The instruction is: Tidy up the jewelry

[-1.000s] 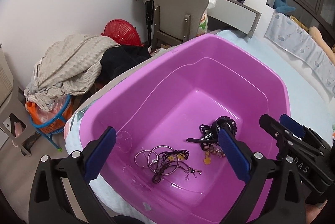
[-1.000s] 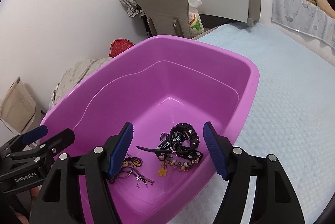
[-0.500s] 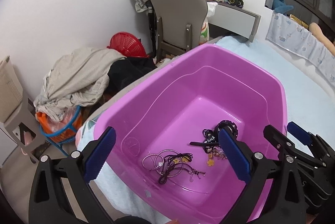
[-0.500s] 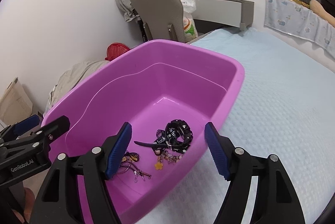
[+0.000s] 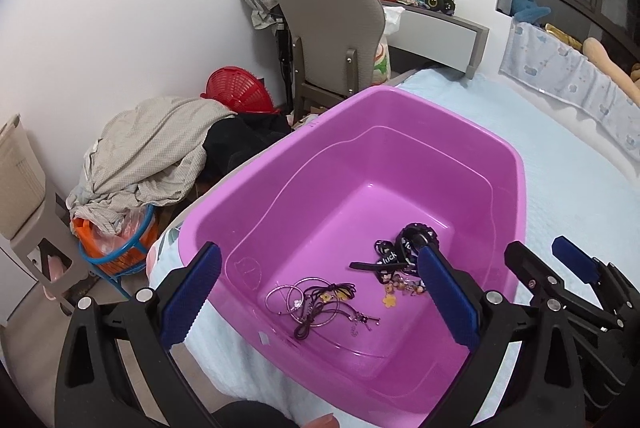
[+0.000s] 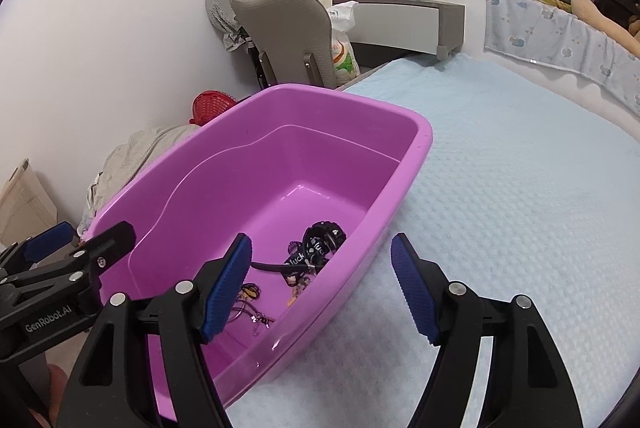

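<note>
A purple plastic tub [image 5: 472,132] [image 6: 416,132] sits on the pale blue bed cover. On its floor lie silver bangles with dark cords [image 5: 316,302] and a black studded bracelet with charms [image 5: 404,260] [image 6: 318,248]. My left gripper [image 5: 320,292] hangs open above the tub's near end, nothing between its blue pads. My right gripper [image 6: 322,284] is open too, straddling the tub's right wall from above, empty. Each gripper shows at the other view's edge: the right gripper [image 5: 568,284] and the left gripper [image 6: 64,260].
The bed cover [image 6: 520,188] spreads out right of the tub. Off the bed's left edge lie a heap of clothes [image 5: 152,152], a red basket [image 5: 240,92], a blue-and-orange basket [image 5: 116,240], a grey chair [image 5: 332,36] and a beige stool [image 5: 24,204]. A desk [image 6: 400,16] stands behind.
Both grippers have drawn back and up from the tub, so it looks smaller and farther off. The jewellery inside has not moved. Both stay open and empty.
</note>
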The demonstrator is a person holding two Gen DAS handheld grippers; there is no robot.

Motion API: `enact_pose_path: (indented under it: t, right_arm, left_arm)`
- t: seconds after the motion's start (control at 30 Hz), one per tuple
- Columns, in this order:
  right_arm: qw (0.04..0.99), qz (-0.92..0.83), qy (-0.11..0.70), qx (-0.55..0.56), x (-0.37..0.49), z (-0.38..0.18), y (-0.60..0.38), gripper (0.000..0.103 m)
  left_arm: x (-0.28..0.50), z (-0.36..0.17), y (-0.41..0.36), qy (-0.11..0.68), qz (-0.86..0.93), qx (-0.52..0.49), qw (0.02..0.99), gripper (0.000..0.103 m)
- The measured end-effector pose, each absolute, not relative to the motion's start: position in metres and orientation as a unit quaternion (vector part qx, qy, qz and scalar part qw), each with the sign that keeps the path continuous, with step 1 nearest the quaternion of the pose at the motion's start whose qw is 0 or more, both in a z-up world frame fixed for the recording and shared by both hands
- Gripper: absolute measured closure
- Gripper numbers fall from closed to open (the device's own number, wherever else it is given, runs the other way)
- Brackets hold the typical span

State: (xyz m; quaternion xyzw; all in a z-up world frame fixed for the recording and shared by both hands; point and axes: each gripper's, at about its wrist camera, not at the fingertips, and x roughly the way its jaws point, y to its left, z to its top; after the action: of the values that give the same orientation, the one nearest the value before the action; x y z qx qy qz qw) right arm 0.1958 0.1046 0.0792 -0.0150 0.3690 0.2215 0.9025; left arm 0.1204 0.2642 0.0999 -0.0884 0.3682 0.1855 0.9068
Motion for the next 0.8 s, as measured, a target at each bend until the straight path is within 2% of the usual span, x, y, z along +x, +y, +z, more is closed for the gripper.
enact_pose_path:
  t: [0.8]
  right_arm:
    - [0.898, 0.231, 0.372, -0.044, 0.191, 0.108, 0.122, 0.034]
  left_arm:
    - [0.113, 0.128, 0.273, 0.368, 0.203, -0.096, 0.902, 0.006]
